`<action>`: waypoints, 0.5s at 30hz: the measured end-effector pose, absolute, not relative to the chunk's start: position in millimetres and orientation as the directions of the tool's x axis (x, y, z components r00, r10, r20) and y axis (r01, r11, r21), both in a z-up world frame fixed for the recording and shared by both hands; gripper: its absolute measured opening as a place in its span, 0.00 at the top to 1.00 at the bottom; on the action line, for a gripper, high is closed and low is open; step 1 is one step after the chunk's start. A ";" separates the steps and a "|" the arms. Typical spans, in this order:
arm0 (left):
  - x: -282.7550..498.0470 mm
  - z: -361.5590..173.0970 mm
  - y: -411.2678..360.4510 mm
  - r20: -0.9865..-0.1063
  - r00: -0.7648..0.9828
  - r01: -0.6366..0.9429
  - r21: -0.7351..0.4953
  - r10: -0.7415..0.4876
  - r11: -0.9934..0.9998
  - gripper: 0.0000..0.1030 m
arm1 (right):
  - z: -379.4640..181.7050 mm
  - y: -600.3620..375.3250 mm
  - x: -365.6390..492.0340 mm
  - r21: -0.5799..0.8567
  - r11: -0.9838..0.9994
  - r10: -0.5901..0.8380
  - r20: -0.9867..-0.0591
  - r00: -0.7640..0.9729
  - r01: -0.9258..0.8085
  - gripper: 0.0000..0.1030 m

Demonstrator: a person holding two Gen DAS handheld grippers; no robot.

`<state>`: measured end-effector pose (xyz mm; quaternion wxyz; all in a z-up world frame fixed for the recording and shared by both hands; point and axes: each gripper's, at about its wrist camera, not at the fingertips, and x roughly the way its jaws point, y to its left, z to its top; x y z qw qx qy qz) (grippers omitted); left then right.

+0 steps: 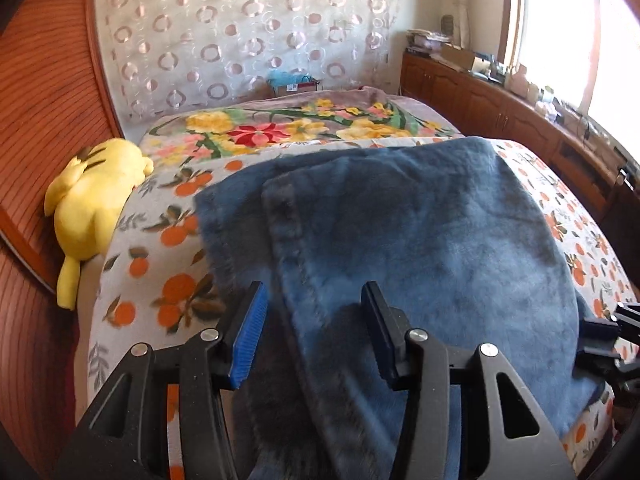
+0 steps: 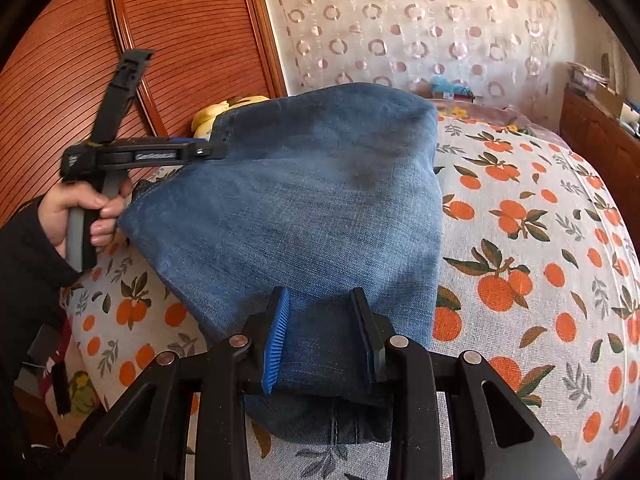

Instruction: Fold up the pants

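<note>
Blue jeans [image 1: 420, 240] lie folded in a thick stack on the orange-print bed sheet [image 2: 520, 240]. In the left wrist view my left gripper [image 1: 314, 292] hovers open over the near part of the denim, with nothing pinched between its pads. The right wrist view shows the jeans [image 2: 320, 208] spread ahead, and a hand holds the left gripper [image 2: 216, 148] at their far left corner. My right gripper [image 2: 320, 294] straddles the near folded edge, jaws parted, with the denim lying between them. It also shows at the right edge [image 1: 600, 332] of the left wrist view.
A yellow plush toy [image 1: 92, 208] lies at the bed's left side against the wooden headboard [image 1: 48, 120]. A floral blanket [image 1: 280, 128] covers the far end of the bed. Wooden cabinets [image 1: 500, 104] with clutter run under the window on the right.
</note>
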<state>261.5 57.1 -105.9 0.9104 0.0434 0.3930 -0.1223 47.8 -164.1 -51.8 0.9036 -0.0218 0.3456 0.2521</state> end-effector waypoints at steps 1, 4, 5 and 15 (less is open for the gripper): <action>257.9 -106.9 60.4 -0.727 0.660 0.252 -0.020 -0.187 0.967 0.52 | -51.9 -164.4 48.4 0.135 0.872 0.440 -0.635 0.634 -0.471 0.69; 241.7 -108.6 69.1 -0.723 0.663 0.243 -0.039 -0.195 0.969 0.51 | -55.5 -161.5 47.7 0.129 0.873 0.438 -0.634 0.638 -0.471 0.69; 237.4 -108.4 70.7 -0.722 0.665 0.237 -0.038 -0.190 0.971 0.51 | -56.4 -161.2 47.4 0.129 0.873 0.438 -0.633 0.639 -0.471 0.69; 183.7 -102.2 70.8 -0.684 0.704 0.215 -0.051 -0.191 0.975 0.51 | -58.2 -161.6 44.3 0.117 0.875 0.432 -0.630 0.645 -0.470 0.69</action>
